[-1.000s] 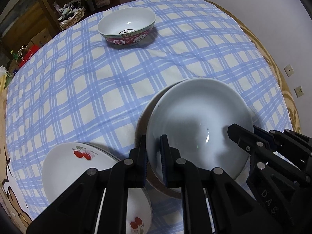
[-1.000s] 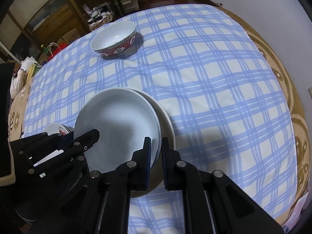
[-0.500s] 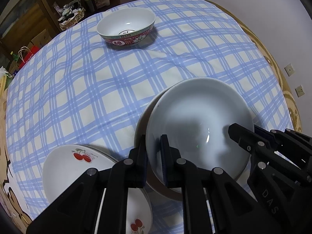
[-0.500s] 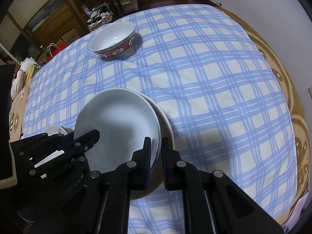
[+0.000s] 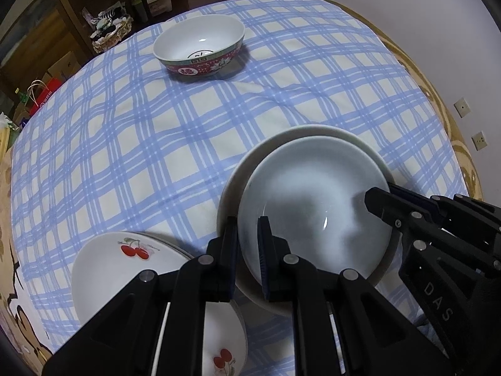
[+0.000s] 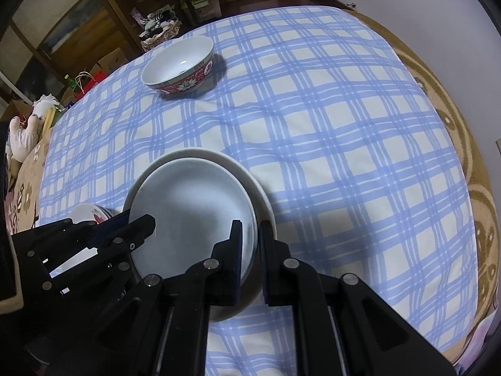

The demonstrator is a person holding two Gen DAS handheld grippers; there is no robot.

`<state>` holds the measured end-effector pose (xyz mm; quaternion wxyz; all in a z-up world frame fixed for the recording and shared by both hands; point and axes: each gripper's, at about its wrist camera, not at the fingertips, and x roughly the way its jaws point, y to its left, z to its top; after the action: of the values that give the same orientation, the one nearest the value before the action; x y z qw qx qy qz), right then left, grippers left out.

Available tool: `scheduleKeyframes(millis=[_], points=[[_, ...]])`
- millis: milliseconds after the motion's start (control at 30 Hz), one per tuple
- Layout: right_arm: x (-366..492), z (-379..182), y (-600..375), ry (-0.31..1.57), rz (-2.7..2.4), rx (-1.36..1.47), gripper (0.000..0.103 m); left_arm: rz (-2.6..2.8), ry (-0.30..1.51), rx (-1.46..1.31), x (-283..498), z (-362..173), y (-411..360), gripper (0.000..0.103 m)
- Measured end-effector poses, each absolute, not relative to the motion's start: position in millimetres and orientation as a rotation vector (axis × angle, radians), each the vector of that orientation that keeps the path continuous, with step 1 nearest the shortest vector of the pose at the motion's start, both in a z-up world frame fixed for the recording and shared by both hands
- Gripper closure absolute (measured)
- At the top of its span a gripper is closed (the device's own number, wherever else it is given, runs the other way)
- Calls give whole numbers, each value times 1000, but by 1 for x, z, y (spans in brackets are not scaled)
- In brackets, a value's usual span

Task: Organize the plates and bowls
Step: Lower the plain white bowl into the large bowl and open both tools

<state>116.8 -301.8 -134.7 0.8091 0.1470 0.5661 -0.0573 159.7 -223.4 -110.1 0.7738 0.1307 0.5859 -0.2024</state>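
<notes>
A pale plain plate (image 5: pixel 313 206) (image 6: pixel 191 216) sits in or just over a larger white dish (image 5: pixel 297 133) (image 6: pixel 266 206); I cannot tell whether they touch. My left gripper (image 5: pixel 247 250) is shut on the plate's near left rim. My right gripper (image 6: pixel 250 250) is shut on the opposite rim, and it shows again in the left wrist view as the right gripper (image 5: pixel 388 206). White plates with cherry prints (image 5: pixel 125 269) (image 6: pixel 90 213) lie stacked beside the left gripper. A bowl with a red patterned outside (image 5: pixel 198 44) (image 6: pixel 180 65) stands upright at the far side.
A round table with a blue checked cloth (image 5: pixel 141 144) (image 6: pixel 344 125) carries everything, and its patterned edge (image 6: pixel 479 206) curves close on the right. Beyond the far edge are wooden shelves (image 5: pixel 103 3), boxes and bags on the floor (image 5: pixel 47 91). A plush toy (image 6: pixel 25 131) lies at the left.
Both grippers stay shut on the plate's rim and hardly move. A thin strip of the larger dish's far rim now shows beyond the held plate.
</notes>
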Motion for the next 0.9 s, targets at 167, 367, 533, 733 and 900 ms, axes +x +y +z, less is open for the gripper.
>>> scheduleKeyframes(millis=[167, 367, 533, 733, 900], points=[[116, -133, -302, 1204, -119, 316, 92, -448, 1281, 260, 160, -109, -220, 91], [116, -132, -309, 1195, -103, 369, 92, -461, 1272, 261, 157, -101, -218, 89], [115, -124, -309, 1165, -93, 369, 92, -469, 1249, 249, 157, -86, -212, 86], [116, -118, -309, 1160, -73, 384, 92, -448, 1219, 255, 167, -69, -200, 64], [121, -100, -309, 1147, -65, 351, 82, -408, 1152, 271, 180, -54, -185, 38]])
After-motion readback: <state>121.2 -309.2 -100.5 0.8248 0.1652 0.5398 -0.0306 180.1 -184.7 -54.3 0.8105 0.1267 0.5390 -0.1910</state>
